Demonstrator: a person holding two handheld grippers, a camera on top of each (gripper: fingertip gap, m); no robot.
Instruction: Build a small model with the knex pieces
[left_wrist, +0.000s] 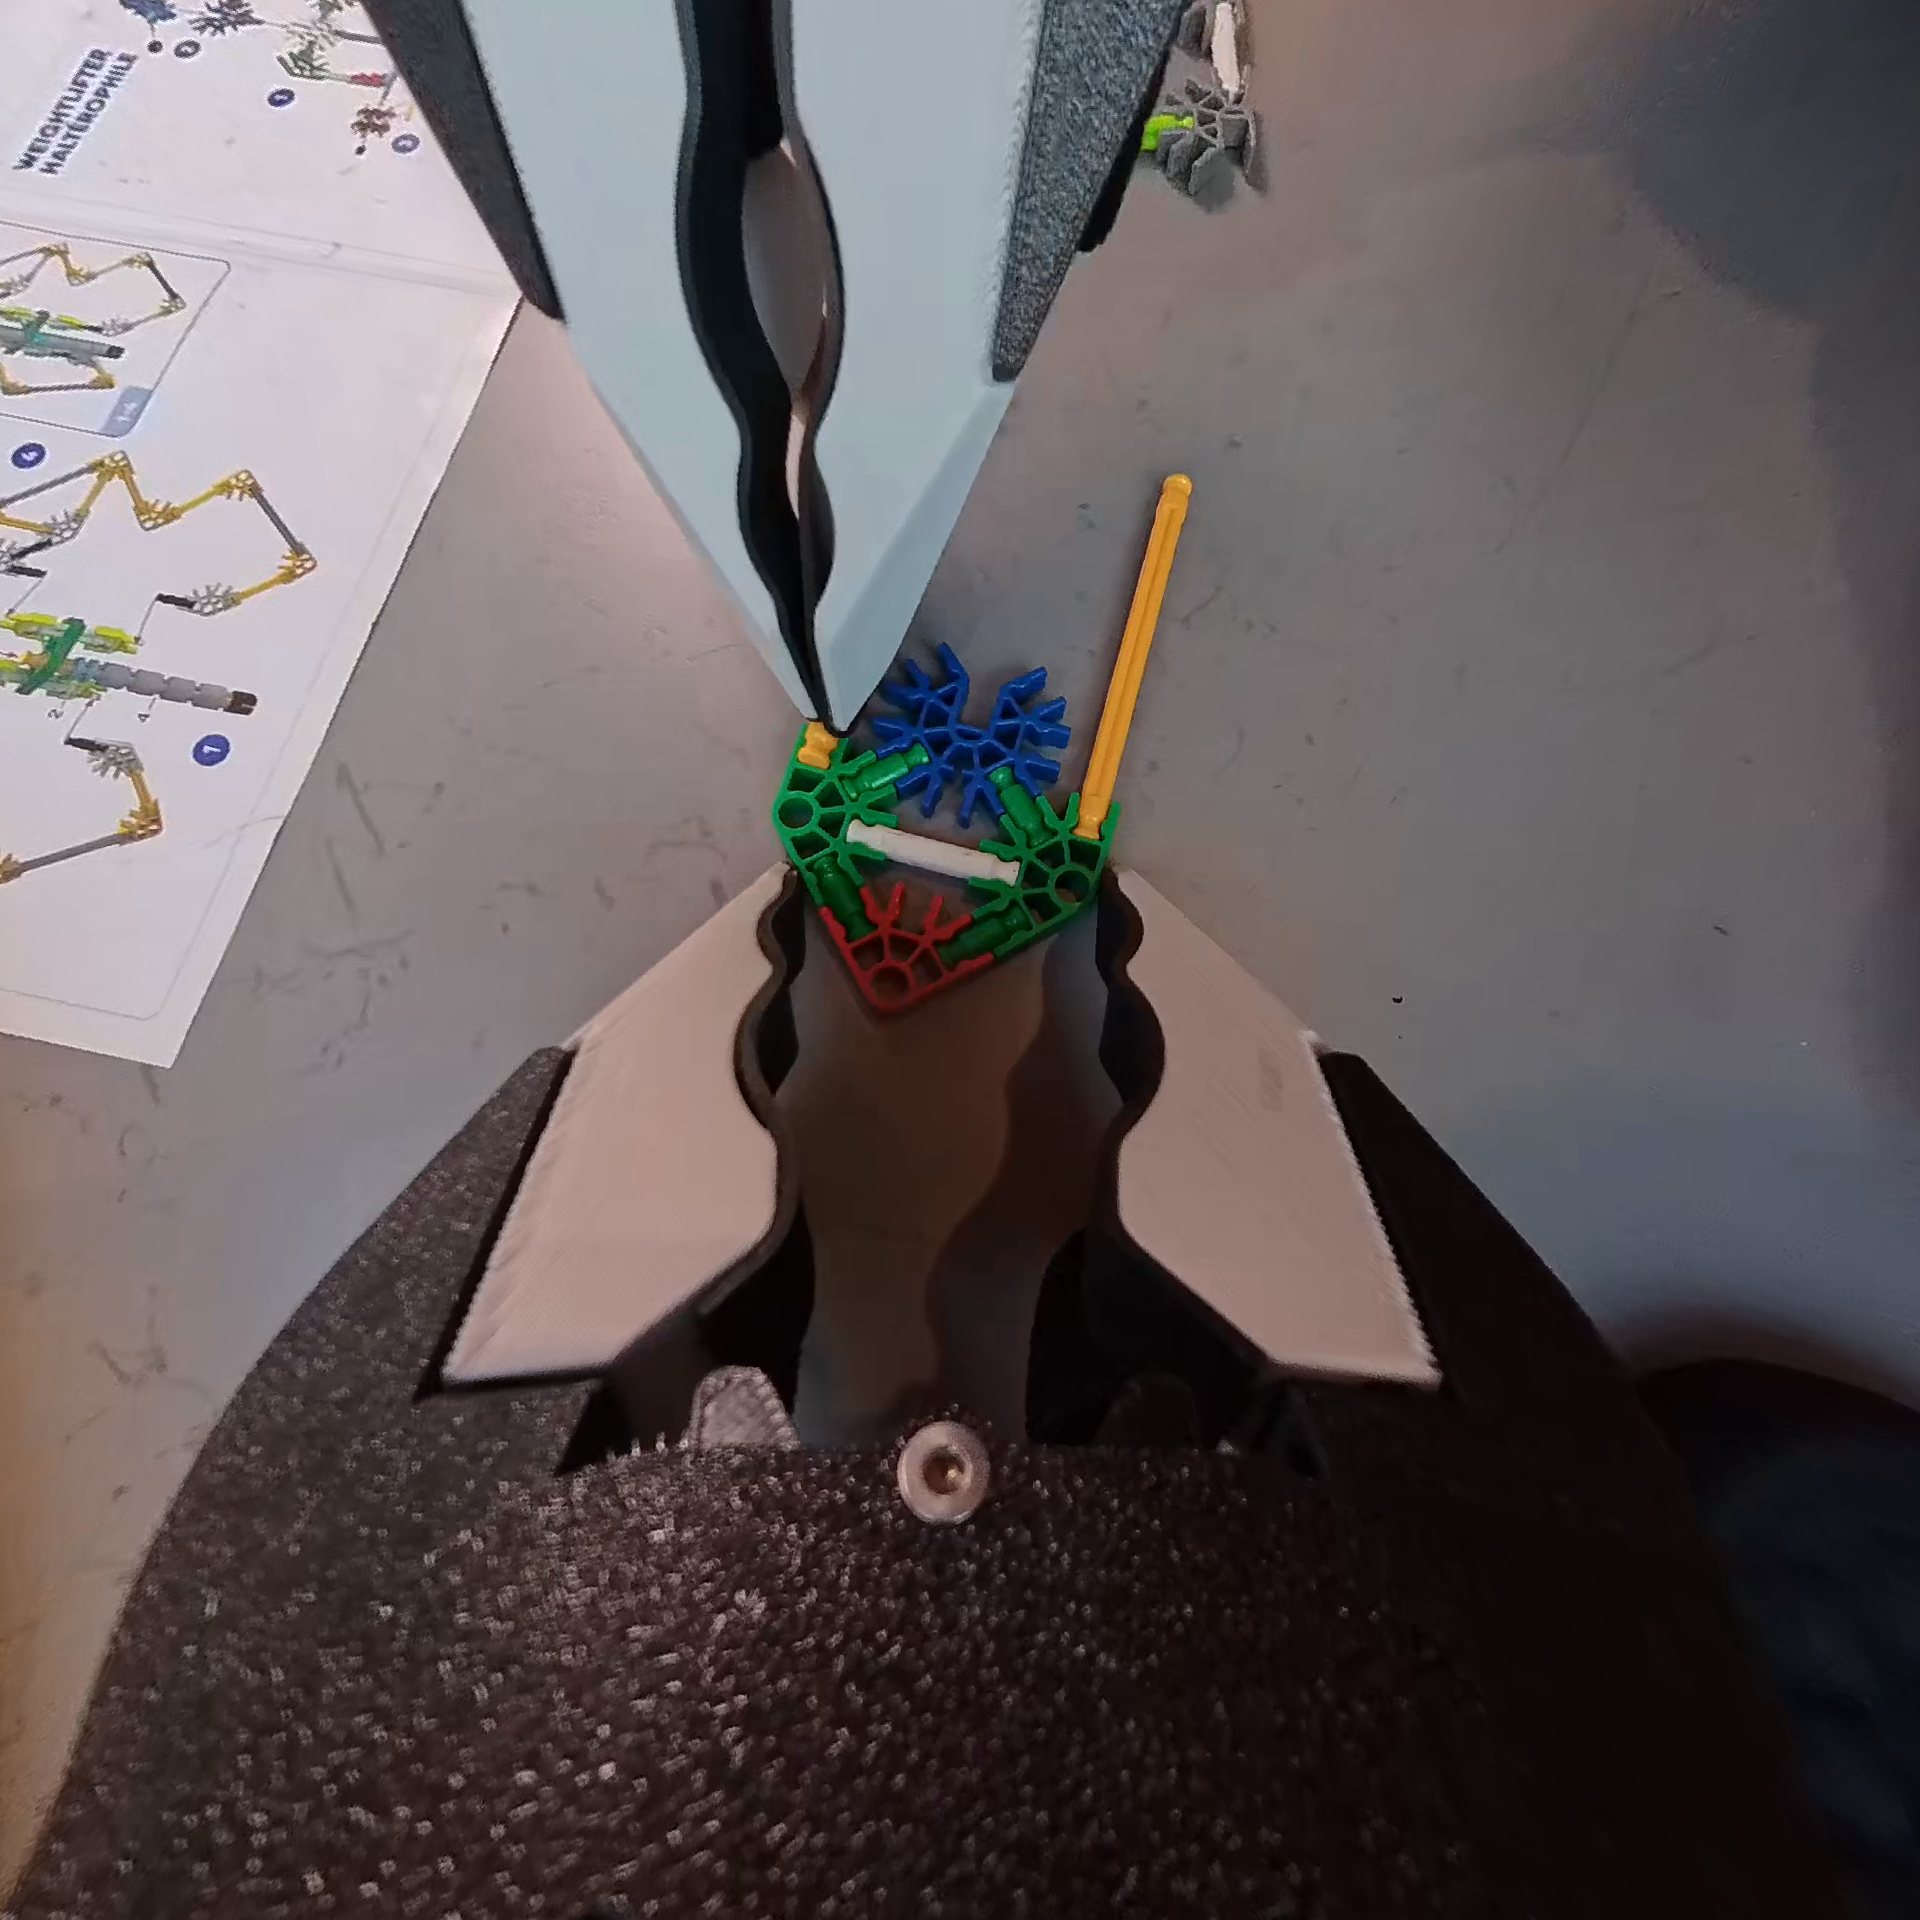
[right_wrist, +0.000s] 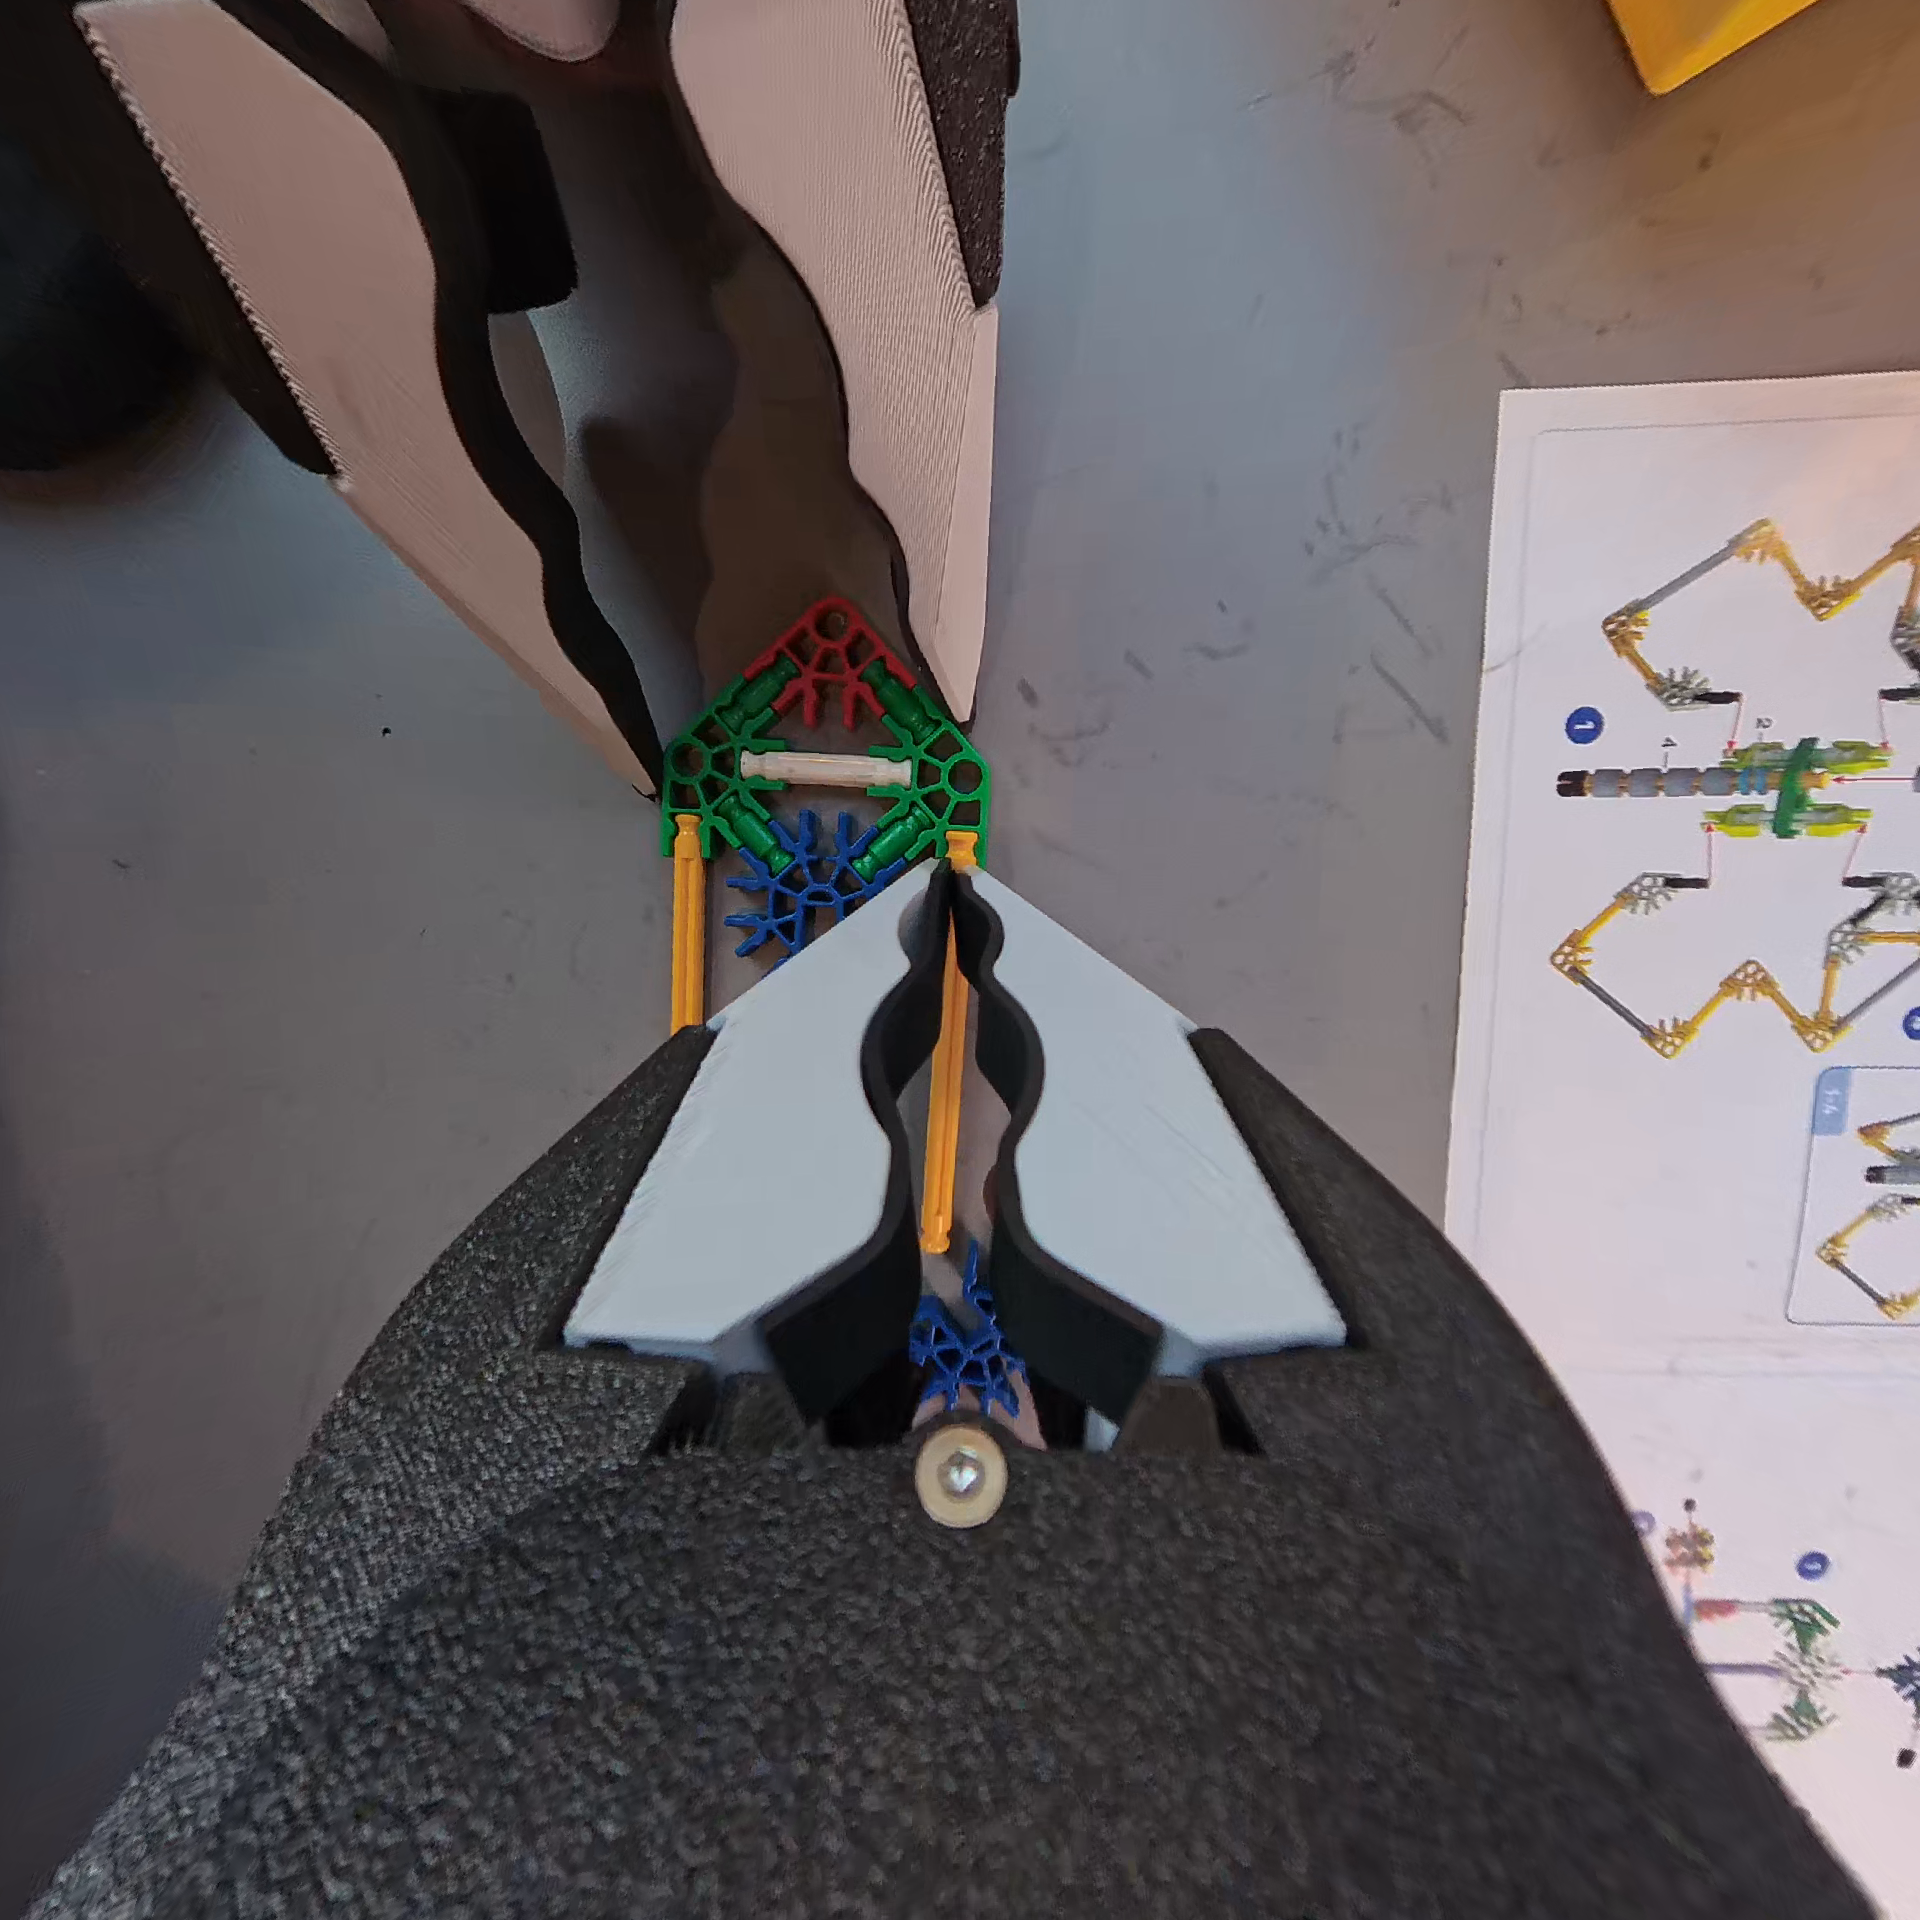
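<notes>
A small assembly (left_wrist: 1049, 873) of green, red and blue connectors with a white rod across it lies on the grey table; it also shows in the right wrist view (right_wrist: 707, 769). My left gripper (left_wrist: 948, 883), with beige fingers, grips it by its two green sides, and is seen from the far side in the right wrist view (right_wrist: 810, 753). My right gripper (right_wrist: 951, 873), with blue-grey fingers, is shut on a yellow rod (right_wrist: 943, 1091) whose end sits in one green connector (left_wrist: 821, 740). It enters from above in the left wrist view (left_wrist: 826, 717). A second yellow rod (left_wrist: 1132, 655) sticks out of the other green connector.
A printed instruction sheet (left_wrist: 156, 520) lies beside the work, also in the right wrist view (right_wrist: 1714, 935). A grey connector with a lime rod (left_wrist: 1210, 130) lies farther off. A loose blue connector (right_wrist: 966, 1351) shows under my right gripper. A yellow box corner (right_wrist: 1714, 31) lies beyond. The grippers' ends are close to 4 cm from one another.
</notes>
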